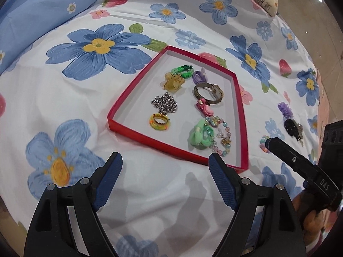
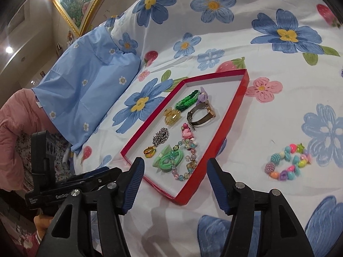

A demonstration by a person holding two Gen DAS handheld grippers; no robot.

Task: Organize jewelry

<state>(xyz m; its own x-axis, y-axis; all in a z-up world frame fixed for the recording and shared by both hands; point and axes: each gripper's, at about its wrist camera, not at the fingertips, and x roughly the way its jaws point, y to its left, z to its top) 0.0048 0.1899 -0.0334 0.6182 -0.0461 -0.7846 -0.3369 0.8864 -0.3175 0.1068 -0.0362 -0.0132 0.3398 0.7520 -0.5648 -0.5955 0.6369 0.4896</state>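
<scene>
The red tray (image 1: 133, 126) lies on the flowered bedsheet (image 1: 53, 98), just ahead of both grippers. Inside it sit a green braided band (image 1: 182, 70), a yellow claw clip (image 1: 174, 81), a purple piece (image 1: 199, 76), a wristwatch (image 1: 209, 93), a silver chain (image 1: 165, 105) with a yellow ring (image 1: 159, 124) at its end, a pink clip (image 1: 204, 108), a green hair tie (image 1: 200, 137) and a clear beaded bracelet (image 1: 221, 139).

The left gripper (image 1: 165, 167) has its jaws spread wide with nothing between them, the right finger (image 1: 220, 175) overlapping the tray's near rim in the picture. The right gripper (image 2: 173, 171) is also released and empty, its jaws framing the tray's near corner. A colourful bead bracelet (image 2: 288, 165) lies on the sheet to the right of the tray, apart from it.

The right gripper's body reads "DAS" in the left view; the left one's shows "GenRo", cut off, above small print too fine to read.

At the right edge of the left view, a purple item (image 1: 286, 110) and a dark one (image 1: 292, 127) are hard to identify.
</scene>
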